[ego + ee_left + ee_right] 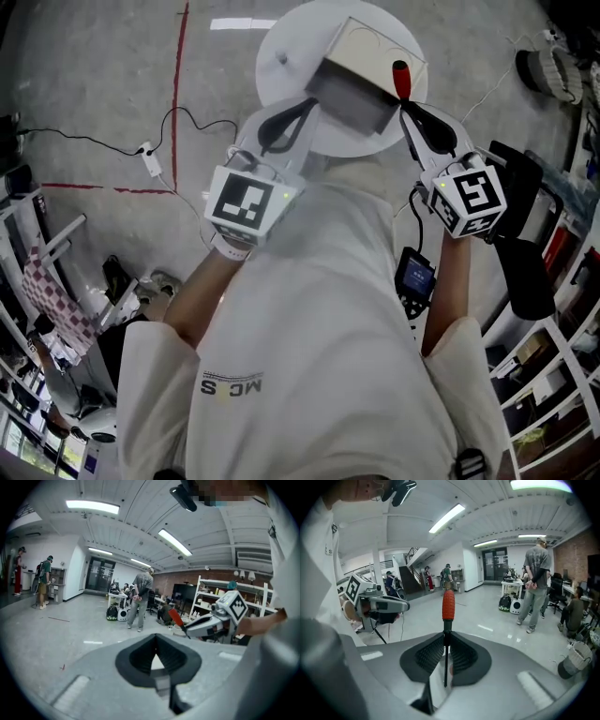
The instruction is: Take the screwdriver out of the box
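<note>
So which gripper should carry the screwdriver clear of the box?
Right. The right gripper is clamped on the screwdriver shaft, red handle beyond its jaws. The left gripper is shut on nothing.

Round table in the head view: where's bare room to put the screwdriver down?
The widest bare patch is the left part of the round table, between its rim and the box. A thinner strip follows the far rim. The near side is crowded: the left gripper and the right gripper, shut on the screwdriver, hang at the box's corners.
</note>
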`<action>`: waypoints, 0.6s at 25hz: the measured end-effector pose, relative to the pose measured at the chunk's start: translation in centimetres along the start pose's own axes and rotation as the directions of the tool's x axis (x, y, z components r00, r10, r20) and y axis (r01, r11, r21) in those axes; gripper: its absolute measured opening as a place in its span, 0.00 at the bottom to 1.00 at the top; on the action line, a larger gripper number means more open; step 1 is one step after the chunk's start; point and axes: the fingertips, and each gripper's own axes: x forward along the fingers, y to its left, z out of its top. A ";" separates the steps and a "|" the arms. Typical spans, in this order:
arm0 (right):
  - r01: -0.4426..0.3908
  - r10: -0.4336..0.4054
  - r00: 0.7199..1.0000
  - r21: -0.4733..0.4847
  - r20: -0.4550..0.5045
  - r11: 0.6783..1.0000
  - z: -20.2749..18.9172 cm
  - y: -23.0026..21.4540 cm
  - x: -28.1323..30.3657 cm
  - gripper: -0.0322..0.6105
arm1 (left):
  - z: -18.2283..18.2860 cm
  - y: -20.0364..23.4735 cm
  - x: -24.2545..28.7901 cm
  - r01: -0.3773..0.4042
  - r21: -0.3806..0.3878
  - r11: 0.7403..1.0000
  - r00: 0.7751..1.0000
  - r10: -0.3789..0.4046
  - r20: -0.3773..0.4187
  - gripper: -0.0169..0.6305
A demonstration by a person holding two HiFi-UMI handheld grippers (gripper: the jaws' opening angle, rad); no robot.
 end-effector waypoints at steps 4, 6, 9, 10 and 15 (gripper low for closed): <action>0.049 -0.050 0.996 0.012 0.078 0.999 1.0 0.5 -2.2 0.11 | 1.0 -0.2 -0.7 0.005 0.010 1.000 1.000 -0.005 0.029 0.03; 0.075 -0.076 0.991 0.011 0.114 0.997 1.5 0.5 -3.1 0.11 | 1.2 -0.1 -0.9 0.007 0.014 1.000 0.999 -0.008 0.032 0.03; 0.112 -0.112 0.981 0.014 0.156 0.994 2.3 0.5 -4.6 0.11 | 1.8 -0.1 -1.2 0.002 0.014 1.000 1.000 -0.002 0.027 0.03; 0.122 -0.122 0.978 0.010 0.171 0.992 2.5 0.5 -5.0 0.11 | 2.0 -0.1 -1.2 0.003 0.014 1.000 0.999 -0.004 0.035 0.03; 0.174 -0.173 0.957 0.016 0.231 0.985 3.6 0.6 -7.2 0.11 | 2.9 -0.2 -2.1 0.004 0.004 1.000 0.999 -0.004 0.052 0.03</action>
